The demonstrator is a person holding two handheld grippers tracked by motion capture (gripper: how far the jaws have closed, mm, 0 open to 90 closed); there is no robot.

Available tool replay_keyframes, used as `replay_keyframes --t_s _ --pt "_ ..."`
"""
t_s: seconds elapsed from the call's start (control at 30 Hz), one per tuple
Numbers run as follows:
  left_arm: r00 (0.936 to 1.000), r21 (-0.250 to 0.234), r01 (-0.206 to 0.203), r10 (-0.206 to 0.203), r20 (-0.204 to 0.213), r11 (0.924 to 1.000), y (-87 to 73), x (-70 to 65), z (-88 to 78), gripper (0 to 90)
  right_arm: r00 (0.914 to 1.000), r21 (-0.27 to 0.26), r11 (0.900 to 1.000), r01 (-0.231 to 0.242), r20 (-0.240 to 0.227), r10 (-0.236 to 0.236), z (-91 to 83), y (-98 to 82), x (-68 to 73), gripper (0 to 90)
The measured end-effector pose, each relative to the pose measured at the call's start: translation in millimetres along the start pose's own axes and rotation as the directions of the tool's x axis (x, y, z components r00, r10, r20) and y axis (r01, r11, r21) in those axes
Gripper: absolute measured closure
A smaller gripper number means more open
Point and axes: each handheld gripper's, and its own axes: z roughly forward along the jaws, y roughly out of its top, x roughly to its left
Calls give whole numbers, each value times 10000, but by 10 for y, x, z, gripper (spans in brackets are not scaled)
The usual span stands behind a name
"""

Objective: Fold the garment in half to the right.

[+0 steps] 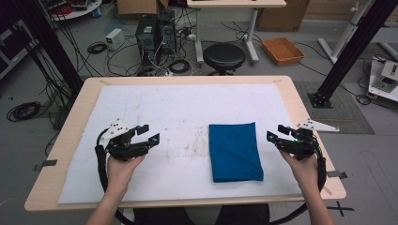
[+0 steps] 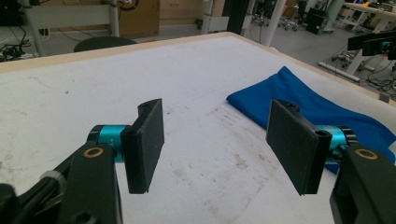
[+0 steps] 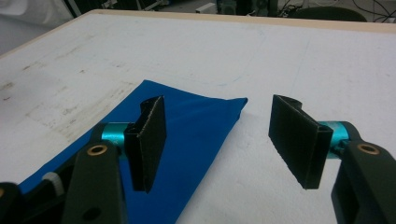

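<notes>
The folded blue cloth (image 1: 234,151) lies right of the worktop's (image 1: 56,154) centre, nearer its front edge. Left tool (image 1: 147,134) and right tool (image 1: 277,133) gape wide, empty; to fold again, pinch both near corners squarely.

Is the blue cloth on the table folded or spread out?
Folded. The blue cloth lies as a compact, neat rectangle with a doubled edge, flat on the white table cover.

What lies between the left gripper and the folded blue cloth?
Nothing but bare, stained white table cover: in the high view it separates the open left gripper from the blue cloth.
</notes>
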Motion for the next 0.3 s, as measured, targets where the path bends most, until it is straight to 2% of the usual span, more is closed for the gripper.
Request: replay_keyframes --t_s 0.13,0.3 --pt "9998 126 -173 174 -106 9998 -5 -1 -8 370 10000 87 10000 -5 -77 5 28 -1 4 368" --pt "9997 236 -147 152 -212 9996 -37 -1 -13 369 9998 215 9998 -20 -186 24 67 2 5 355"
